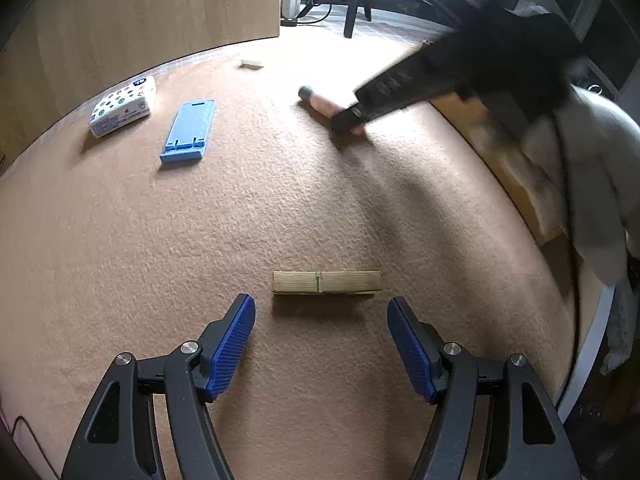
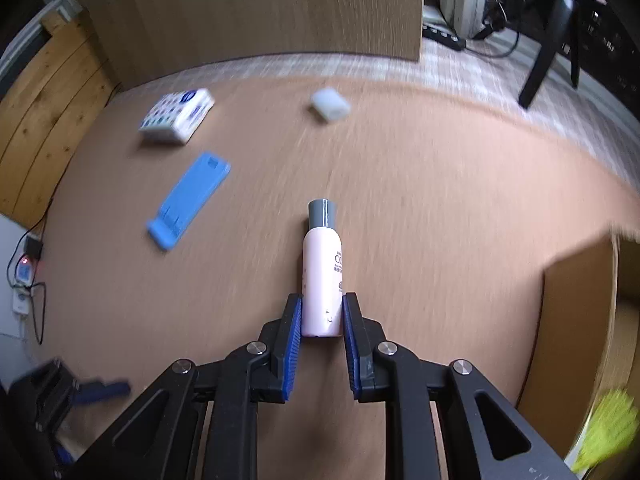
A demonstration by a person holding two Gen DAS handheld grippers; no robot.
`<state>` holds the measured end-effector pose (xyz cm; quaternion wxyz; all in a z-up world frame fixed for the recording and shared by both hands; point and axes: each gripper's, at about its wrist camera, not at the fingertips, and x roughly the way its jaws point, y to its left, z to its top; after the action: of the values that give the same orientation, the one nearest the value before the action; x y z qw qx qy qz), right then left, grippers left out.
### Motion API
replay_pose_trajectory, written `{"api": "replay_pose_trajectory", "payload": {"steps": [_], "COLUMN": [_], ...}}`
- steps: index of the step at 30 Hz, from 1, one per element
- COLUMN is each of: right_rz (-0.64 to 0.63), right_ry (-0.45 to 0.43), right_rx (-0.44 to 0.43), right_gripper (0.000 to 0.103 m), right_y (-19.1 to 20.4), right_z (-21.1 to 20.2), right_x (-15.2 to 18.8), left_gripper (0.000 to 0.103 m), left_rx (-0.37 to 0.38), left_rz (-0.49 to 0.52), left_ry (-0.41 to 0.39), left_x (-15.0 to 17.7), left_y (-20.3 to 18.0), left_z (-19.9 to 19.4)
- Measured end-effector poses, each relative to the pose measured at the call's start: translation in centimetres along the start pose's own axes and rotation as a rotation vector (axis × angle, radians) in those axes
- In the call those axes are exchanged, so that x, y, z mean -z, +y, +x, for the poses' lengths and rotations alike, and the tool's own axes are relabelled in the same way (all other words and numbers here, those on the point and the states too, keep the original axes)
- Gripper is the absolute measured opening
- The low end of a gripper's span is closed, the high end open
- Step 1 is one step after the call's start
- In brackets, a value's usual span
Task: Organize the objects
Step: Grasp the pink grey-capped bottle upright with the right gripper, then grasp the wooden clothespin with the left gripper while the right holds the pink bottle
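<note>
On the tan mat, right gripper [image 2: 322, 312] is clamped on a pink bottle [image 2: 322, 280], cap toward 12 o'clock. Left gripper [image 1: 321, 312] hangs released, pads apart, wooden block [image 1: 326, 282] just ahead at 12, untouched. Blue stand [image 1: 189, 130] and patterned box [image 1: 122, 106] lie at 10 o'clock.

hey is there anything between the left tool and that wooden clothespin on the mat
Nothing visible. The left tool hangs open just short of the wooden clothespin, with only bare orange mat between them. The blue phone stand and the patterned box lie far off toward the mat's far left edge.
</note>
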<state>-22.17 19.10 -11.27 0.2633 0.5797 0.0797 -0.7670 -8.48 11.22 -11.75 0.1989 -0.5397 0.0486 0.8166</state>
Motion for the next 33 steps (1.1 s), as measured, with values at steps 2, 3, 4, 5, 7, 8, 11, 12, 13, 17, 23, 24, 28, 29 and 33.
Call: {"api": "replay_pose_trajectory", "payload": {"steps": [2,3,4,5,7,8,11,12,13,17,23,24,28,29,33], "right_rz": [0.015,0.02,0.025,0.028,0.026,0.03,0.046,0.05,0.055,0.062,0.075,0.077,0.08,0.081,0.079], "right_ry": [0.004,0.004,0.003,0.003,0.0,-0.002,-0.01,-0.012,-0.014,-0.018,-0.027,-0.026,-0.029,-0.032,-0.052], "right_rx": [-0.024,-0.028,-0.031,-0.034,-0.03,-0.028,-0.026,-0.025,-0.023,-0.021,-0.013,-0.013,-0.013,-0.014,-0.023], "right_gripper": [0.018,0.018,0.018,0.018,0.018,0.018,0.018,0.018,0.018,0.018,0.018,0.018,0.018,0.018,0.018], "right_y": [0.2,0.2,0.2,0.3,0.5,0.6,0.3,0.2,0.1,0.1,0.0,-0.1,-0.1,-0.1,0.0], "right_z": [-0.3,-0.5,-0.6,-0.9,-1.2,-1.3,-1.8,-2.0,-2.2,-2.5,-3.0,-3.1,-3.3,-3.4,-4.2], "right_x": [1.4,2.2,2.8,3.6,4.6,5.3,6.6,7.0,7.6,8.6,10.1,10.3,10.7,10.7,10.9], "left_gripper": [0.074,0.074,0.074,0.074,0.074,0.074,0.074,0.074,0.074,0.074,0.064,0.064,0.064,0.064,0.064], "left_rx": [0.004,0.0,-0.011,-0.022,-0.042,-0.044,-0.05,-0.049,-0.05,-0.067,-0.086,-0.087,-0.086,-0.084,-0.079], "left_rz": [0.006,0.008,0.014,0.02,0.032,0.031,0.03,0.032,0.035,0.039,0.031,0.028,0.014,0.009,0.004], "left_ry": [-0.007,-0.008,-0.01,-0.011,-0.009,-0.008,-0.011,-0.012,-0.013,-0.007,-0.017,-0.02,-0.023,-0.022,-0.029], "left_x": [0.1,0.0,0.0,0.0,-0.1,-0.2,-0.6,-0.7,-0.8,-1.2,-0.7,-0.7,-0.6,-0.6,-0.7], "left_y": [0.0,0.0,-0.1,-0.2,-0.3,-0.3,-0.2,-0.3,-0.3,-0.7,-0.9,-0.9,-0.8,-0.8,-0.8], "left_z": [-0.2,-0.1,0.0,0.1,0.4,0.5,0.9,1.0,1.1,2.0,1.8,1.8,1.6,1.6,1.0]}}
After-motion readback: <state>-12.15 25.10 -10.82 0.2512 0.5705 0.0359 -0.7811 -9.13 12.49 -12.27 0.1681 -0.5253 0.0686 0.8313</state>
